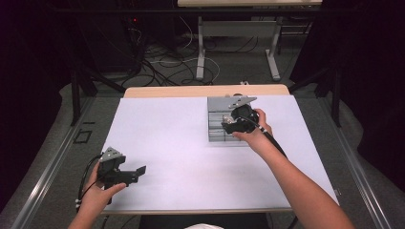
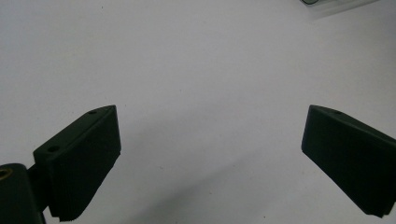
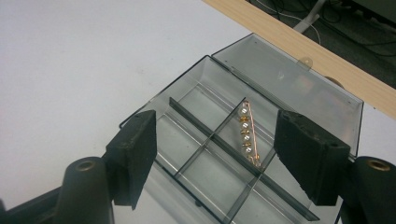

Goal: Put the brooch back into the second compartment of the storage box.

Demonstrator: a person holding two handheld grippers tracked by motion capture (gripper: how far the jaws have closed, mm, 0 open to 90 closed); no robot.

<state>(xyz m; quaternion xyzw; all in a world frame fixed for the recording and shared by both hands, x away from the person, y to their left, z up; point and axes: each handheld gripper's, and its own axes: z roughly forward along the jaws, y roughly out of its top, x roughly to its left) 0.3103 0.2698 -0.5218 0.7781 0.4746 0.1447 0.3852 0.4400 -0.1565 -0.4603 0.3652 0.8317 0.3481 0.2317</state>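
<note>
We see a white sheet (image 1: 191,138) covering the wooden table (image 1: 205,90). Clear divided box (image 3: 219,154) sits on it, far right, lid (image 3: 299,88) open; a gold pearl hair clip (image 3: 246,133) lies in one compartment. Cables (image 1: 162,67) and a table frame (image 1: 239,47) on the floor behind.

Glossy clear plastic box (image 3: 261,93), matt table (image 1: 181,143)
</note>
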